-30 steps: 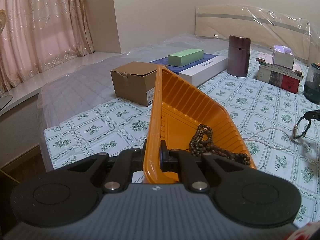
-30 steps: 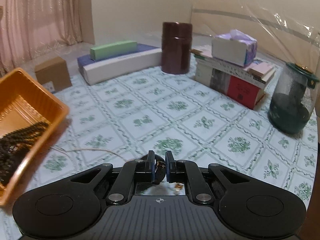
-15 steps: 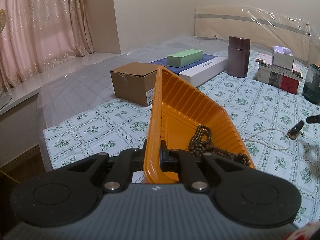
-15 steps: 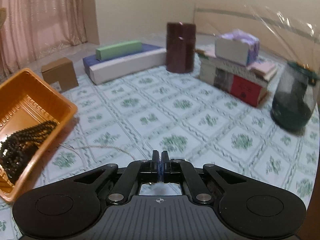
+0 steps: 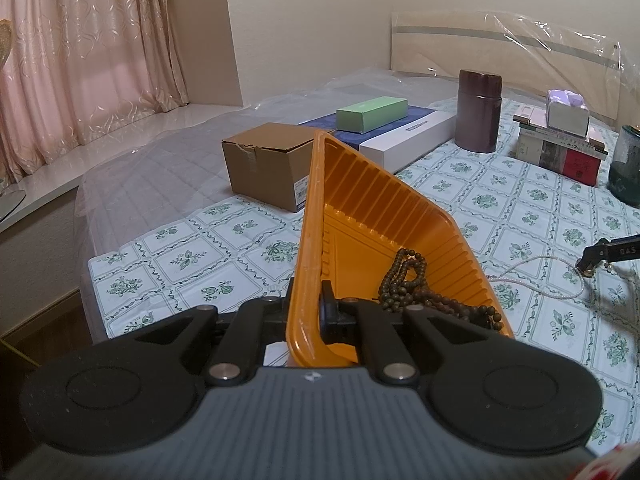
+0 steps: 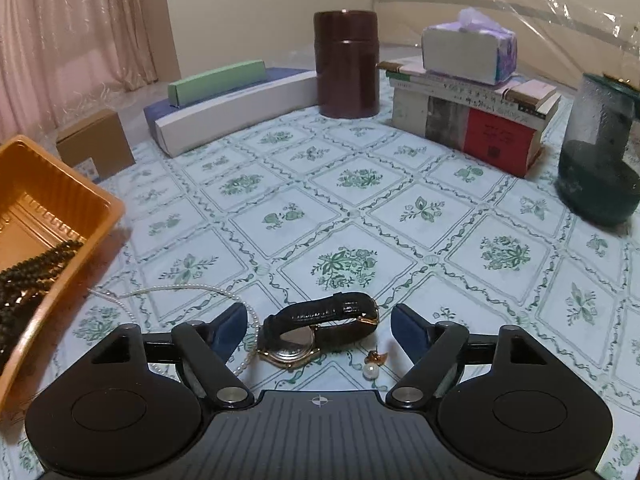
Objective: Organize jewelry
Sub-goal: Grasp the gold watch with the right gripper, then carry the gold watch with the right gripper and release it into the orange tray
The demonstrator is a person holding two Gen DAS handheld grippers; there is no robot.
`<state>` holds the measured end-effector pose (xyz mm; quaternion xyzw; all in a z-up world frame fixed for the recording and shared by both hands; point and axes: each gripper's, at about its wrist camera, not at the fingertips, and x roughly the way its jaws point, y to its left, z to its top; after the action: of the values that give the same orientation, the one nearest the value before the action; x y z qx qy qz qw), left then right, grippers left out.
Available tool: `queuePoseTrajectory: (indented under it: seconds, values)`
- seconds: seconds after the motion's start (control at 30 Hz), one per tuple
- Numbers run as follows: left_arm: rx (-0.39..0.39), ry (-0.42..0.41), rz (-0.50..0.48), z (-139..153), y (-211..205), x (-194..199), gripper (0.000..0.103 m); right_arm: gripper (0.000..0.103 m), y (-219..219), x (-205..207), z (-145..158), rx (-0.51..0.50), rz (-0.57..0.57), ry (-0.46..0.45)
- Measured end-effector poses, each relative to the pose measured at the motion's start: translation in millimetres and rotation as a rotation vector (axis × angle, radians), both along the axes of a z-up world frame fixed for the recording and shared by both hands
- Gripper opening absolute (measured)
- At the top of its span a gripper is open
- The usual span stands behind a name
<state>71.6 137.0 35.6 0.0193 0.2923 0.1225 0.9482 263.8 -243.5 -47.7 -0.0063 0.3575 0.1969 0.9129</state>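
Note:
My left gripper is shut on the near rim of an orange plastic tray and holds it tilted. A dark bead necklace lies in the tray; it also shows in the right wrist view. My right gripper is open, low over the cloth. A black-strap watch with a gold case lies between its fingers. A thin pearl necklace runs from the watch toward the tray. A pearl earring lies beside the watch.
On the green-patterned cloth stand a brown canister, stacked books with a tissue box, a dark green glass jar, a white long box with a green box and a cardboard box.
My right gripper has opened and let go of the watch, which now lies on the cloth between its fingers. The left gripper and tray have not moved.

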Motion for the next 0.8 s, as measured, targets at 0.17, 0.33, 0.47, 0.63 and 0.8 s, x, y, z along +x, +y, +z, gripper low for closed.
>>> queuePoseTrajectory:
  seconds: [0.17,0.33,0.47,0.63,0.8]
  values:
    - [0.000,-0.001,0.000,0.1,0.1,0.0,0.006,0.066,2.4,8.2,-7.1,0.001,0.004,0.026]
    - [0.000,-0.001,-0.001,0.1,0.0,0.0,0.006,0.052,7.2,-2.1,1.7,-0.030,0.010,-0.020]
    - [-0.002,-0.003,-0.002,-0.2,1.2,-0.1,0.007,0.046,14.3,-11.3,10.9,-0.052,0.030,-0.054]
    - [-0.003,-0.004,-0.003,-0.3,1.3,-0.3,0.007,0.044,20.9,-23.8,24.6,-0.055,0.053,-0.101]
    - [-0.004,-0.004,-0.003,-0.4,0.8,-0.6,0.007,0.044,31.1,-31.7,45.3,-0.039,0.084,-0.141]
